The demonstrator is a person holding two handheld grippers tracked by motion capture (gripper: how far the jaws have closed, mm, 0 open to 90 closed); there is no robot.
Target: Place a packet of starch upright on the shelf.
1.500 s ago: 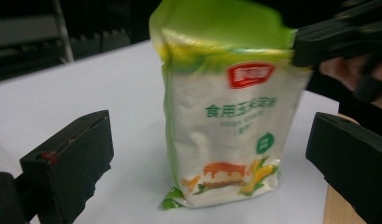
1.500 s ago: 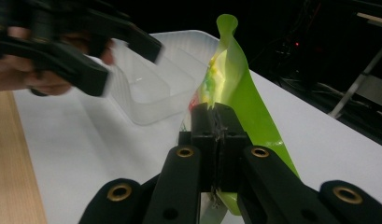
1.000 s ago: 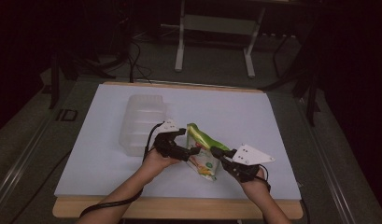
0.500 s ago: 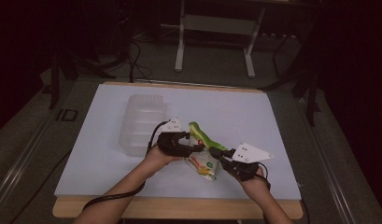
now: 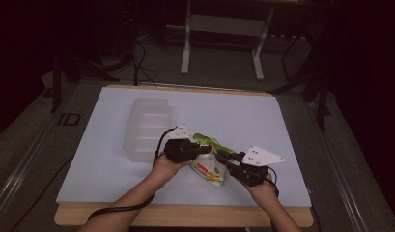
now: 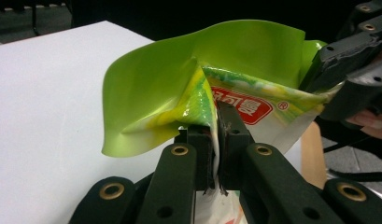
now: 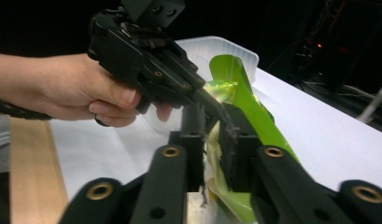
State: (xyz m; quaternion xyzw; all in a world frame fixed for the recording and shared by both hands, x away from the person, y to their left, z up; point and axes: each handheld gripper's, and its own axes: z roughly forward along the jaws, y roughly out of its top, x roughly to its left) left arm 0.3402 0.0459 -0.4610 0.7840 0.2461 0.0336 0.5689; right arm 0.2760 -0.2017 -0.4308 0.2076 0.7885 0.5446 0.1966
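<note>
A person is holding a green snack bag (image 5: 210, 159) between two handheld grippers, just above a white table mat (image 5: 262, 121). The left gripper (image 5: 201, 150) is clenching the bag's edge from 9 o'clock; the right gripper (image 5: 223, 156) is clenching the opposite edge from 3 o'clock. The bag's long axis is running from 11 toward 5 o'clock, and both hands are equally close, so pulling apart looks likely. A clear plastic container (image 5: 146, 128) is sitting at 10 o'clock, near the left hand. The room beyond is lying in darkness.
</note>
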